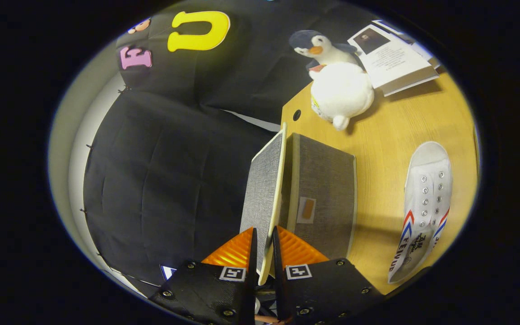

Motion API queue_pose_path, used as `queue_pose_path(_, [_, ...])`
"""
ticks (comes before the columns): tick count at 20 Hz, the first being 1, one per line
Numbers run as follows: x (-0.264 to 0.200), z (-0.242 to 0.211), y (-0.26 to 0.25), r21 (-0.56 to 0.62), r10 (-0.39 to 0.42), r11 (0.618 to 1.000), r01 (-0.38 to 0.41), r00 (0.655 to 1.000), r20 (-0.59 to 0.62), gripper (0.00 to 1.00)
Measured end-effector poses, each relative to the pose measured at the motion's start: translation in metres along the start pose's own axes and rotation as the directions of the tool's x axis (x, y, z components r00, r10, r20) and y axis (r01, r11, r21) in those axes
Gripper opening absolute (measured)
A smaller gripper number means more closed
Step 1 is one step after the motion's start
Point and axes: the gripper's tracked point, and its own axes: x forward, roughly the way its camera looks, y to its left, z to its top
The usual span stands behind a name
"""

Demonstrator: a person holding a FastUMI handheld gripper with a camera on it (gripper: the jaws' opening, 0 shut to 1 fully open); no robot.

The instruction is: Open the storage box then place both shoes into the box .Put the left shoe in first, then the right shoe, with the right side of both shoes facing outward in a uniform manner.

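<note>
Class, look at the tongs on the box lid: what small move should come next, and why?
Probably swing the lid further back, away from the box, then let go. The tongs are shut on the lid's edge, and it stands only partly raised, so the opening seems too narrow for the shoe waiting on the table.

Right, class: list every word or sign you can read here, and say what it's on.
"FEIYUE": side of the white shoe.
Print on the booklet: too small to read.
Patch on the storage box: nothing legible.
The fingers clamp the lid.
</note>
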Motion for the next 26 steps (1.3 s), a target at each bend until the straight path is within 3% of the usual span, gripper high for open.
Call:
queue_pose_path(10, [0.016,0.015,0.077,-0.129,0.050,0.990,-0.054,0.998,-0.034,0.18])
queue_pose_path(17, [0.050,0.017,0.146,-0.160,0.140,0.976,-0.150,0.988,-0.070,0.18])
queue_pose_path(22, [0.091,0.017,0.180,-0.186,0.157,0.967,-0.175,0.982,-0.108,0.18])
queue_pose_path(26, [0.128,0.015,0.194,-0.244,0.114,0.960,-0.137,0.988,-0.107,0.18])
